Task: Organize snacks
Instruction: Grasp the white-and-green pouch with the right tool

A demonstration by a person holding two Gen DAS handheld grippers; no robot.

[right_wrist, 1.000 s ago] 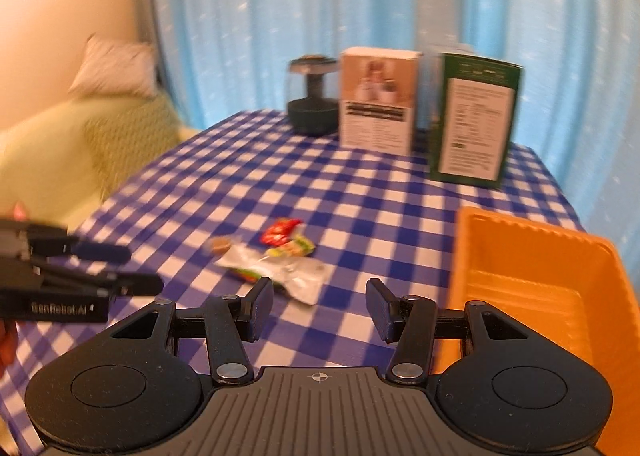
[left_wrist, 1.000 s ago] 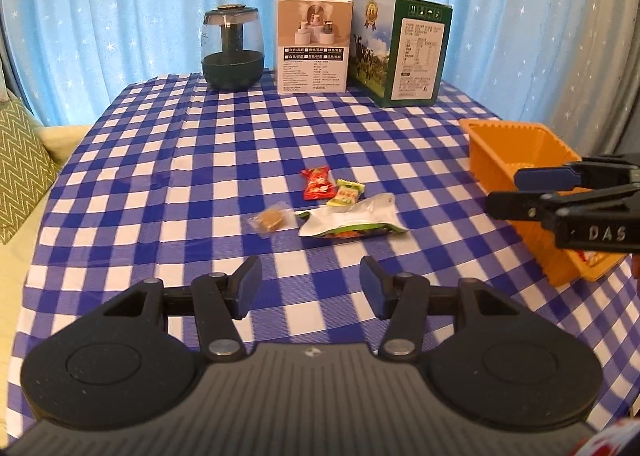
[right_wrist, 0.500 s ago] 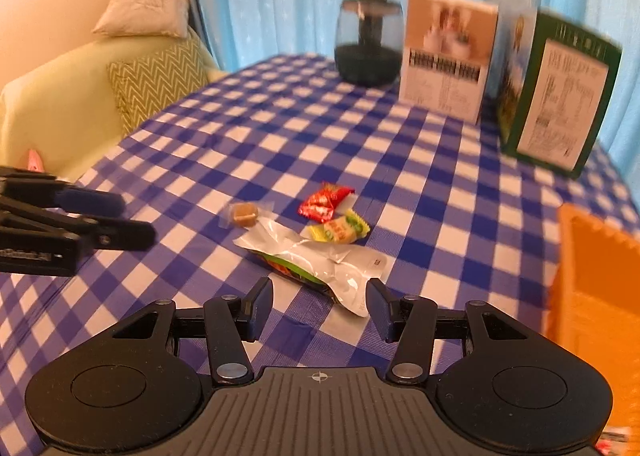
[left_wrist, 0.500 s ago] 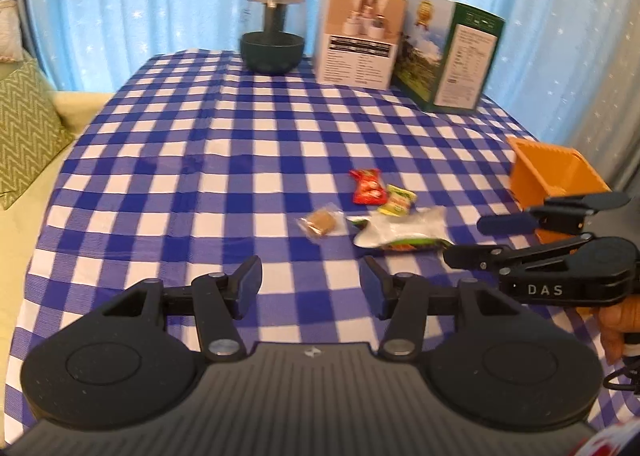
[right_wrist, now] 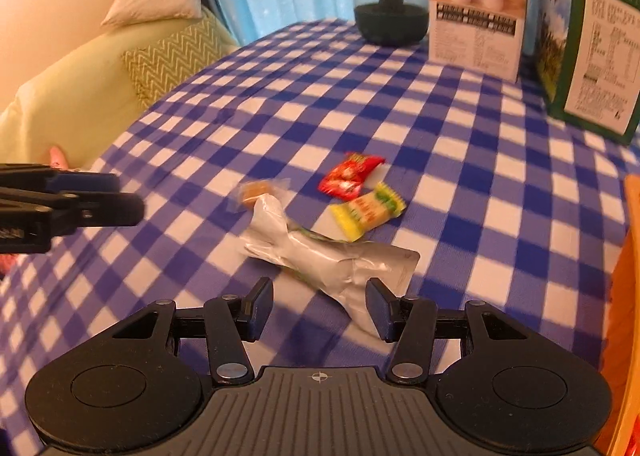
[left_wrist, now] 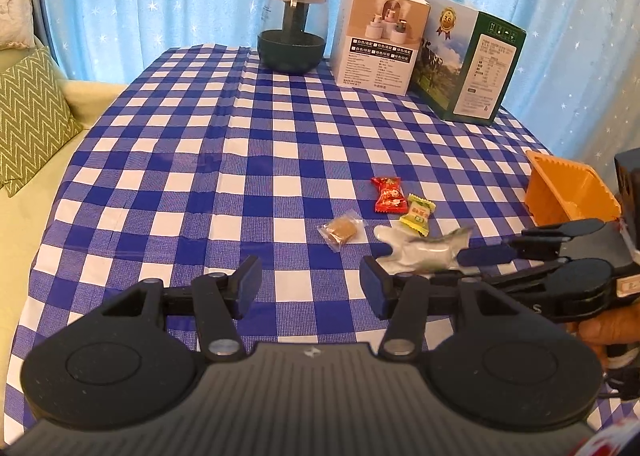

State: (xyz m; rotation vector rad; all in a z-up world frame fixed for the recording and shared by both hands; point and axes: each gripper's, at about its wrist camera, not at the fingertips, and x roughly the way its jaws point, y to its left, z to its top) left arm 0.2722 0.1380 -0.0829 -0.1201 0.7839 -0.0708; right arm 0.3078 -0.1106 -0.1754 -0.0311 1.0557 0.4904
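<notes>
Four snacks lie close together on the blue-checked cloth: a red candy (left_wrist: 387,193) (right_wrist: 350,175), a yellow-green candy (left_wrist: 418,213) (right_wrist: 368,209), a brown sweet in clear wrap (left_wrist: 340,230) (right_wrist: 256,191) and a crumpled white pouch (left_wrist: 420,252) (right_wrist: 328,260). My right gripper (right_wrist: 320,308) (left_wrist: 448,267) is open and low over the cloth. The pouch's near end lies between its fingers, and no pad presses on it. To the left of the snacks my left gripper (left_wrist: 311,288) (right_wrist: 128,195) is open and holds nothing. An orange basket (left_wrist: 568,191) (right_wrist: 628,256) stands at the right.
Along the far edge stand a dark glass jar (left_wrist: 292,35), a white box (left_wrist: 380,43) and a green box (left_wrist: 468,67). Left of the table is a pale sofa with a zigzag cushion (left_wrist: 28,115). A blue curtain hangs behind.
My right gripper dropped and came in over the pouch, which now sits between its fingers. My left gripper shifted sideways, so the basket slid toward the right edge of its view. Both openings look unchanged.
</notes>
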